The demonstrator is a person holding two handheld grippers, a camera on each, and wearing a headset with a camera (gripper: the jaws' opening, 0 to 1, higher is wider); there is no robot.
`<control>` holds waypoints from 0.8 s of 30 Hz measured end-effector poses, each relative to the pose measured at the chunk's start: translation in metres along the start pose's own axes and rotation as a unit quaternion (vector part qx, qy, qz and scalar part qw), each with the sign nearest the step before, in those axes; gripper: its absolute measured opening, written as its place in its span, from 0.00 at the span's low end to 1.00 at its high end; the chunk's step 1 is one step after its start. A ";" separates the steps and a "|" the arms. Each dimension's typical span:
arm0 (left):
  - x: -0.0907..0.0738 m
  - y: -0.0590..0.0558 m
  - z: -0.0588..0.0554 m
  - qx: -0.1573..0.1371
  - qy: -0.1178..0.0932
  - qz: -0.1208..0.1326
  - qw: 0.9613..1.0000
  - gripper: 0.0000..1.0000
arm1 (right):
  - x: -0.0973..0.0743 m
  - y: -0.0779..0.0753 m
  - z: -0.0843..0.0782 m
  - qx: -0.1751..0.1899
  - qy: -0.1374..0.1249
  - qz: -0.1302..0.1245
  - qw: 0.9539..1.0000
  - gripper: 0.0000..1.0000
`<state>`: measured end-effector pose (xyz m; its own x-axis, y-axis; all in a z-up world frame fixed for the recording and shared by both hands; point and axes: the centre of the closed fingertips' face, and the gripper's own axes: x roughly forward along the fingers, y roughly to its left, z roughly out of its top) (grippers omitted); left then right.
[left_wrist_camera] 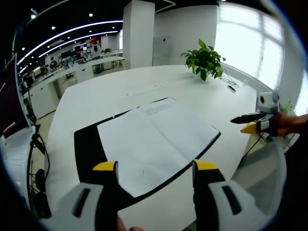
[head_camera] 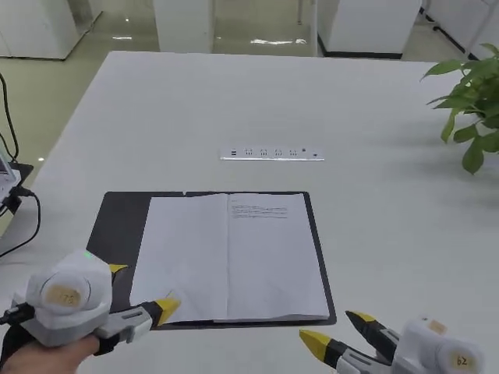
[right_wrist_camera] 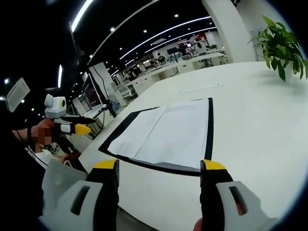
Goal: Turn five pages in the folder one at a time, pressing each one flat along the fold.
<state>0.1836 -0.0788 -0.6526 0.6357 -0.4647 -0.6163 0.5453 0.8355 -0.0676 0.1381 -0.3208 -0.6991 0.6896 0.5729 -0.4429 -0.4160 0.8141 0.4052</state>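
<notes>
Folder (head_camera: 117, 226) lies open near the table's (head_camera: 374, 117) front edge; my left tongs (head_camera: 143, 287) and right tongs (head_camera: 336, 329) hover released by its near corners. No page gripped yet; next, I reckon, pinch the right page's (head_camera: 273, 265) edge

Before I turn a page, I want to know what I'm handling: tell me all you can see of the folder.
The folder lies open and flat on the table. Its dark matte cover frames white pages, widest at the left. The fold runs down the middle; the right page bears small print at its top. The left tongs and right tongs, both open, hang near its front edge, apparently not touching.
</notes>
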 end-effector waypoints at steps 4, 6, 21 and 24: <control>0.013 -0.013 0.003 0.022 0.009 -0.024 0.999 0.61 | 0.000 0.000 -0.007 0.003 0.009 0.003 1.000 0.68; 0.020 -0.018 0.005 0.033 0.013 -0.036 0.999 0.61 | -0.001 -0.002 -0.009 0.009 0.010 0.004 1.000 0.68; 0.057 -0.054 0.010 0.059 0.023 -0.084 0.994 0.59 | -0.007 -0.007 -0.001 0.003 -0.003 0.005 1.000 0.67; 0.069 -0.067 0.008 0.064 0.030 -0.097 0.993 0.58 | -0.006 -0.009 -0.008 0.000 0.006 0.004 1.000 0.67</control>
<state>0.1947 -0.1692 -0.6846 0.4814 -0.5914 -0.6469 0.7212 0.6867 -0.0911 0.1329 -0.3308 -0.7060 0.6788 0.5810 -0.4490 -0.4214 0.8090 0.4098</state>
